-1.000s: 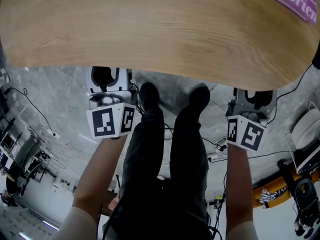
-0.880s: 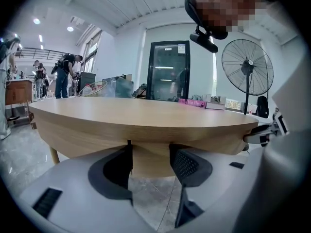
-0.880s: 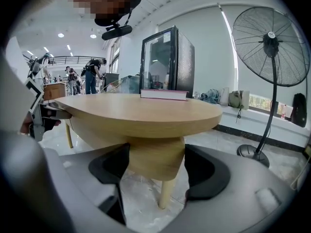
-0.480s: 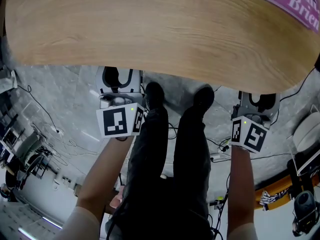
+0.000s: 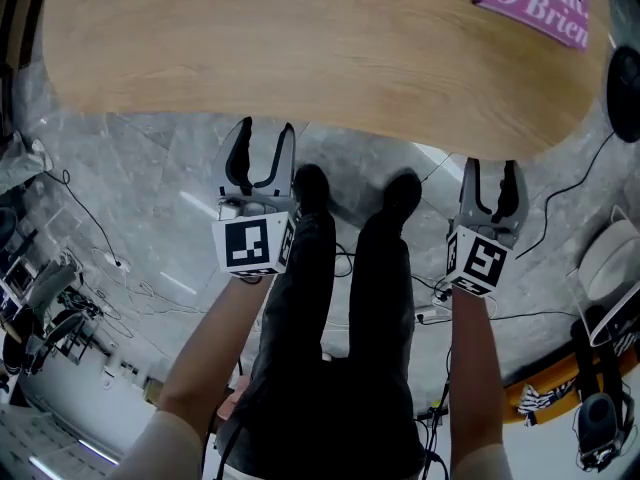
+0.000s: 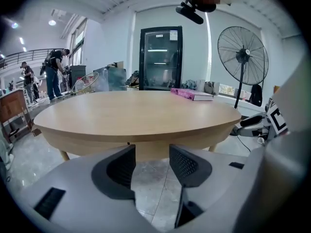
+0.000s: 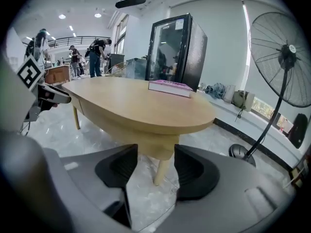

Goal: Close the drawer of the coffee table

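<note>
Expect the drawer to be a light wooden box on runners: stiff, not fragile, and moved by a flat, even push rather than a pinch. Press on the middle of its front panel so it does not rack sideways, and ease off near the end of its travel so it does not slam. Finding it comes first, though. The oval desk (image 5: 300, 58) fills the top of the head view, pale wood with a fine grain, and its overhanging top hides everything beneath it. In the left gripper view the apron (image 6: 82, 142) under the top runs as one plain, smooth band, with no front standing proud and no handle. From that, the drawer looks flush or sits on a side you are not facing; you cannot tell which from here. A pink book (image 5: 530, 3) lies near the far right end of the top, and slim tapered legs (image 7: 163, 171) carry the desk over the grey marbled floor (image 5: 150, 208). Your left gripper (image 5: 263, 140) is near the front edge but apart from it, its fingers (image 6: 119, 168) released with only air between them. Your right gripper (image 5: 491, 180) is likewise just short of the edge; its fingers have just been drawing closer together, yet a clear gap remains and they grasp nothing.
</note>
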